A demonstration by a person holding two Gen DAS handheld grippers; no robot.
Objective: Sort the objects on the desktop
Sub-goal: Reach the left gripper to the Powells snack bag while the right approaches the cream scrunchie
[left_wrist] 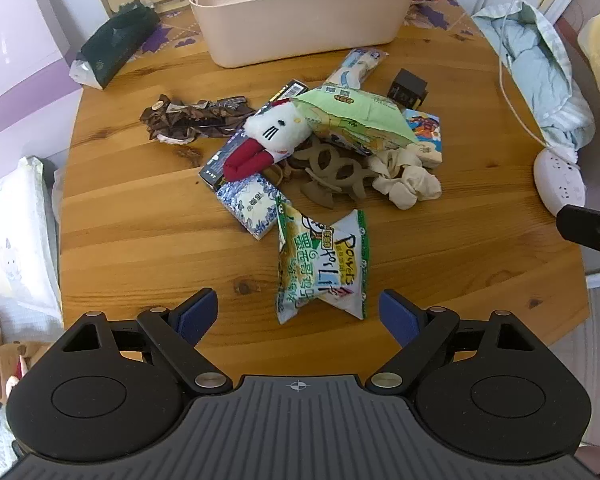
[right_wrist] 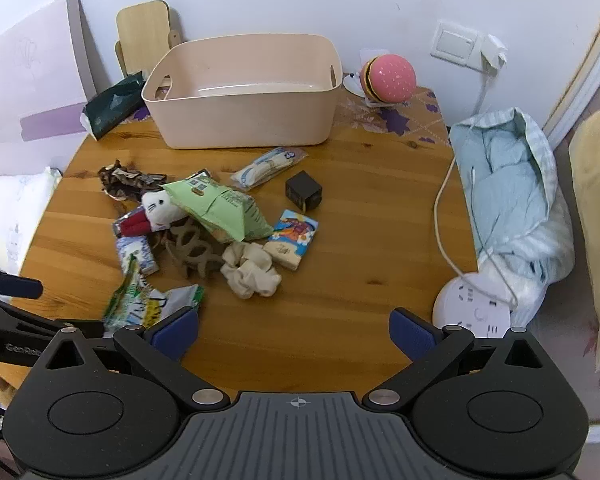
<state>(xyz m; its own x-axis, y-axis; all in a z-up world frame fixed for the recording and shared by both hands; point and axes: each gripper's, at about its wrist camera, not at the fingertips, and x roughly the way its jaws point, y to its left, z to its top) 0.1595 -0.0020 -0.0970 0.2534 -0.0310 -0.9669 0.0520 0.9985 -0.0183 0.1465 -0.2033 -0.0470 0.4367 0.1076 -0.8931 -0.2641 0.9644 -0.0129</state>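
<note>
Beige plastic, the rectangular storage bin (right_wrist: 244, 96) stands at the far side of the round wooden table (right_wrist: 360, 280), and everything else lies nearer than it. Directly before the bin is a loose heap: a white plush cat with red legs (left_wrist: 274, 134) lies on a dark flat box, touching a pale green crinkled snack bag (left_wrist: 356, 118) that rests over brown cut-out card rings (left_wrist: 332, 170). A cream fabric scrunchie (left_wrist: 406, 178) sits at the heap's near right, beside a small colourful cartoon card pack (right_wrist: 294, 236). A small black cube (right_wrist: 303, 194) stands apart, between the heap and the bin's right end. The white-and-green printed snack packet (left_wrist: 322, 266) lies farthest from the bin, just ahead of the left gripper (left_wrist: 300, 314), whose blue-padded fingers (left_wrist: 198, 314) are spread wide and hold nothing. The right gripper (right_wrist: 294, 334) hovers over bare wood, likewise spread and empty.
</note>
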